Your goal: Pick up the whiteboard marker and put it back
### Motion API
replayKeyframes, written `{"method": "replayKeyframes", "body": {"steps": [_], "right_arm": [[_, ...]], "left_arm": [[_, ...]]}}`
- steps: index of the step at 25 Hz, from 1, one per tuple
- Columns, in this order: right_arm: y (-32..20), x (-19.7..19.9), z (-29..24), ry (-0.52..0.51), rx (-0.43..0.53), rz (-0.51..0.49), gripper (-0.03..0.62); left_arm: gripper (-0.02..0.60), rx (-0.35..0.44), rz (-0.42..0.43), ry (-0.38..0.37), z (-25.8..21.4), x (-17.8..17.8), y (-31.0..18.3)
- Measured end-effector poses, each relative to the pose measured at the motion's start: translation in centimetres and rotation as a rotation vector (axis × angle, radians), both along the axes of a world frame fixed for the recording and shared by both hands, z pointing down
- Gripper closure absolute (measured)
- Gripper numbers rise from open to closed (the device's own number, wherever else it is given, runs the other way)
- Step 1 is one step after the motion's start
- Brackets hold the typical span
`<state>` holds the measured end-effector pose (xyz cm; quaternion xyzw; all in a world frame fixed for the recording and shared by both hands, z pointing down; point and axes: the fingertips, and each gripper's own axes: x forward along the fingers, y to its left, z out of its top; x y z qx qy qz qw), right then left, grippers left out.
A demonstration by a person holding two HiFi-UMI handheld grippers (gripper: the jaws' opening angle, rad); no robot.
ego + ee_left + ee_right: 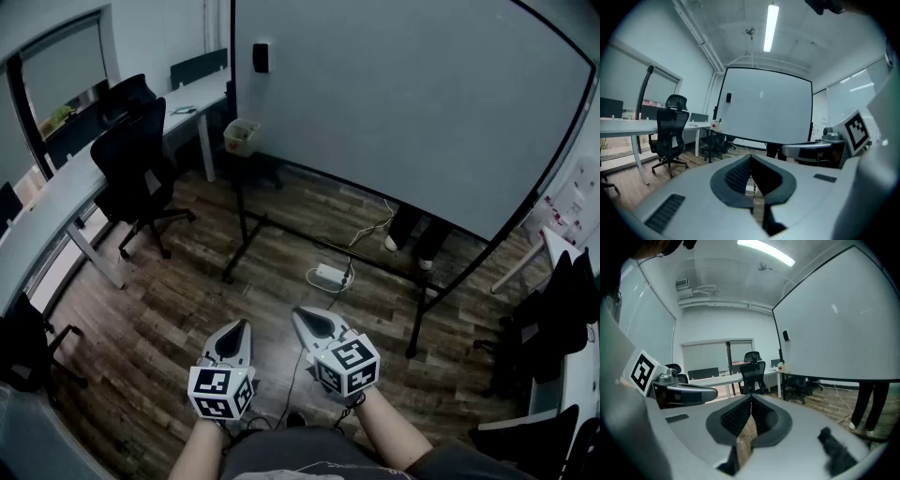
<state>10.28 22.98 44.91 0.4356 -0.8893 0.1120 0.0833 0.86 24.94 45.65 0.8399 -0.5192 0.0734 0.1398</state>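
Observation:
I cannot make out a whiteboard marker in any view. A large blank whiteboard (412, 103) stands on a black wheeled frame ahead of me. Fixed near its upper left corner is a small black holder (261, 57), and a white box (241, 134) sits by its lower left corner. My left gripper (242, 325) and right gripper (300, 314) hang side by side low over the wooden floor, a good way short of the board. Both are shut with nothing between the jaws. The same shut tips show in the left gripper view (751, 157) and the right gripper view (751, 396).
A black office chair (141, 164) and a long white desk (56, 202) stand to the left. A white power strip (330, 275) with cables lies on the floor by the frame. A person's legs (412, 239) show behind the board. Dark chairs (548, 328) crowd the right.

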Motion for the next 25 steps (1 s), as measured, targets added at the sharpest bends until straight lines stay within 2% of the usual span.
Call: {"method": "replayKeyframes", "body": {"steps": [14, 19, 25], "right_arm": [[-0.2, 0.6, 0.9, -0.016, -0.015, -0.025, 0.571], [-0.5, 0.6, 0.5, -0.025, 0.028, -0.059, 0.569], [-1.6, 1.9, 1.7, 0.006, 0.015, -0.052, 0.569]], "left_arm": [[0.568, -0.002, -0.006, 0.009, -0.1, 0.9, -0.9], [0.568, 0.000, -0.010, 0.000, 0.0, 1.2, -1.7], [0.568, -0.003, -0.028, 0.000, 0.6, 1.6, -2.7]]}}
